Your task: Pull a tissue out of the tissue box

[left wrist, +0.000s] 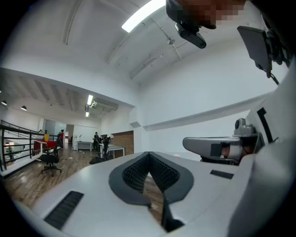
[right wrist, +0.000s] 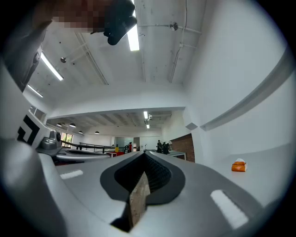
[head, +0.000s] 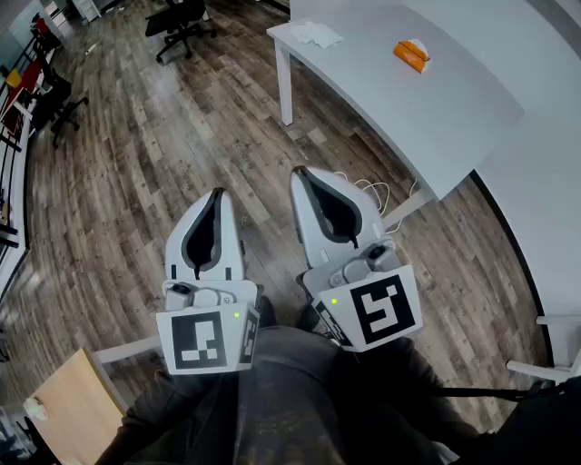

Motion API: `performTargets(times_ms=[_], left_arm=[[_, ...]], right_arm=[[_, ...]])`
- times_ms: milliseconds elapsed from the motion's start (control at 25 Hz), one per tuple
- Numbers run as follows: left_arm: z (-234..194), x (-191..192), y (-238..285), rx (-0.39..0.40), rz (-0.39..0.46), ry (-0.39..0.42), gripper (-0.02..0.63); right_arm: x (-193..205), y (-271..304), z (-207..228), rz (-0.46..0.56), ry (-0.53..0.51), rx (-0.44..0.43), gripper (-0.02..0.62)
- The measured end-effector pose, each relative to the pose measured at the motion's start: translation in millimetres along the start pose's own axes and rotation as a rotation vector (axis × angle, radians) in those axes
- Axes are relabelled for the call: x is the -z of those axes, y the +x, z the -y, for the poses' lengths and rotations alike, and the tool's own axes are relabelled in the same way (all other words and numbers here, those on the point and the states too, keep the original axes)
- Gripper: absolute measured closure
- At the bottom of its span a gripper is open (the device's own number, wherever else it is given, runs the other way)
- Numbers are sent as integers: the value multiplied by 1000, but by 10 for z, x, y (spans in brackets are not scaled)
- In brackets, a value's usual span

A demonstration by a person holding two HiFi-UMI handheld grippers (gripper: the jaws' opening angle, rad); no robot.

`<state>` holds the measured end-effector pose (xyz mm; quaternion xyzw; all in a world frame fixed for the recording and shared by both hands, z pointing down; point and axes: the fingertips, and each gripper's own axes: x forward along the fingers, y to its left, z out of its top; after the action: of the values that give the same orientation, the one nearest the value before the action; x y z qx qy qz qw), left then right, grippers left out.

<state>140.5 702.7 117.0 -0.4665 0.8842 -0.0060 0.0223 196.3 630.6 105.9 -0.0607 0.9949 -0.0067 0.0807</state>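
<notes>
**Q:** Where is the orange tissue box, and how do the jaws stand?

**A:** It stands on the white curved table, well apart from both tools. The left gripper and the right gripper are held close to the body over the wood-plank floor. Each has its jaws together, with nothing between them.

**Q:** What could go wrong?

**A:** Probably two things. Jaws that arrive closed would shove the light box instead of pinching the white tissue. An unbraced pull could drag the box toward the table's edge.

**Q:** And room to move?

**A:** The floor ahead is open. The table's near edge and the white table leg border the reach. The black office chair stands well apart, and the pale wooden box is beside the left elbow.
</notes>
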Motion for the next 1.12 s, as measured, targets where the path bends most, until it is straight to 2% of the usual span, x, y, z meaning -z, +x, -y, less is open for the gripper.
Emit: performTargets(times_ms=[200,400,640,880,1000,1120], left_arm=[[80,28,-48,-7,-4,0,606],[208,105,185,-17,-24,1,606],[68,216,344,-35,-58,-11,606],[-233,424,761,22,-84,-51,606],[-565,508,1159,29,-75,-76,606],[-922,584,1613,86,-84,-80,606]], right_arm=[[15,-89,19,-1,1,-7,594],[75,-27,319,8,54,-17,594],[274,90,282,-42,64,-33,592],[520,476,436,-90,40,16,592],[688,883,544,-108,38,60,594],[816,1417,665,-111,47,114,594]])
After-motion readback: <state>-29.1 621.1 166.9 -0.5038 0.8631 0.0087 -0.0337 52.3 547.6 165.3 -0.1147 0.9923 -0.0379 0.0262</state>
